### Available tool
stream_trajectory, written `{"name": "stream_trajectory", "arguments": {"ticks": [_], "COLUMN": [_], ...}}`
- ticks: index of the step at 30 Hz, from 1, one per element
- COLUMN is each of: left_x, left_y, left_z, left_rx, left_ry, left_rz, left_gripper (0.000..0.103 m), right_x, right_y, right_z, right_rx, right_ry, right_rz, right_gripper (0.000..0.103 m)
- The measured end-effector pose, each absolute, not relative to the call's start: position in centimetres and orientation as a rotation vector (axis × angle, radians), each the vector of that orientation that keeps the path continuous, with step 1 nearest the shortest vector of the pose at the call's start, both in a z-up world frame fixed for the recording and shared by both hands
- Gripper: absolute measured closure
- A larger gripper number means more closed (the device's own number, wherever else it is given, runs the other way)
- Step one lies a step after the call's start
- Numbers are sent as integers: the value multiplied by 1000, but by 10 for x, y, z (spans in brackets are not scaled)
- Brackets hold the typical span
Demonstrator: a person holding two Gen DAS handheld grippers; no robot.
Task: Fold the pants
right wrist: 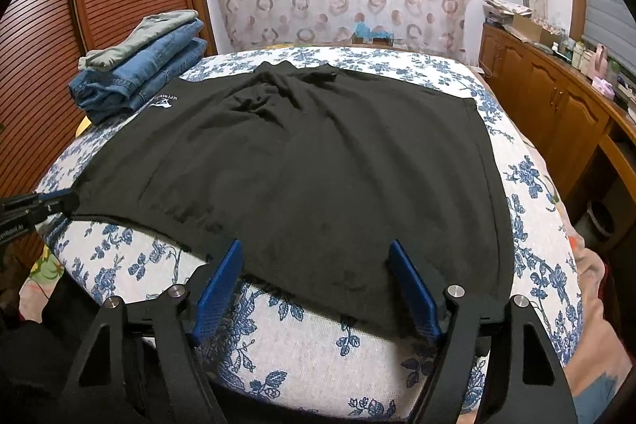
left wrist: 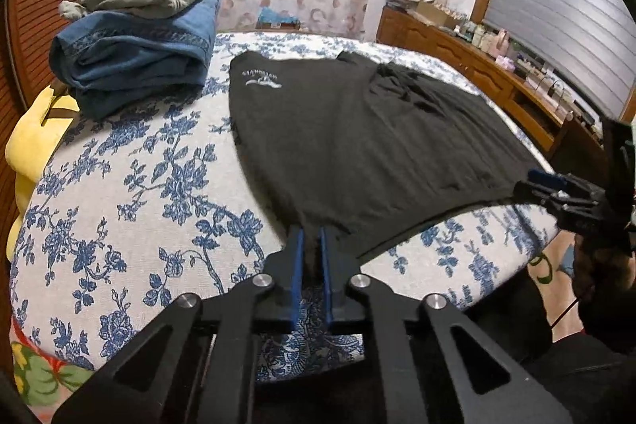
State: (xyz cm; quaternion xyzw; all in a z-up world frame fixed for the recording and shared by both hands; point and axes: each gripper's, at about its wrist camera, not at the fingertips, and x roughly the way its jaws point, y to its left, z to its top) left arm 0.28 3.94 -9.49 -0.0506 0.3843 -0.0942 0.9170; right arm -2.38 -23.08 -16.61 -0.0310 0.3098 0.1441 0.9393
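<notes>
Black pants (left wrist: pixel 349 130) with a small white logo lie spread flat on the floral bed cover (left wrist: pixel 131 185). My left gripper (left wrist: pixel 312 237) is shut on the near left corner of the pants. In the right wrist view the pants (right wrist: pixel 318 161) fill the middle of the bed. My right gripper (right wrist: pixel 316 261) is open, its blue pads (right wrist: pixel 218 289) wide apart on either side of the near edge of the pants. The left gripper (right wrist: pixel 71 203) shows at the left in the right wrist view, and the right gripper (left wrist: pixel 528 187) shows at the pants' right corner in the left wrist view.
A stack of folded jeans (left wrist: pixel 131 58) with grey pants on top sits at the far left of the bed, also in the right wrist view (right wrist: pixel 139 74). A yellow pillow (left wrist: pixel 35 146) lies at the left edge. A wooden cabinet (right wrist: pixel 556 114) runs along the right.
</notes>
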Motion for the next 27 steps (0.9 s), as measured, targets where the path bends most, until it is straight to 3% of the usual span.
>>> {"name": "stream_trajectory", "arguments": {"ticks": [6, 12, 27], "left_x": [0, 7, 56], "left_y": [38, 29, -36], "left_z": [-82, -62, -20], "left_rx": [-109, -95, -7], "left_ry": [754, 719, 651], "left_rz": [-224, -279, -452], "left_gripper": [97, 98, 98], "right_x": [-13, -14, -19], "right_y": [-227, -227, -235], "right_z": [-162, -160, -153], "right_rx": [-70, -89, -64], "right_ry": [637, 619, 597], "right_rz": [295, 297, 284], "right_gripper": [33, 57, 57]}}
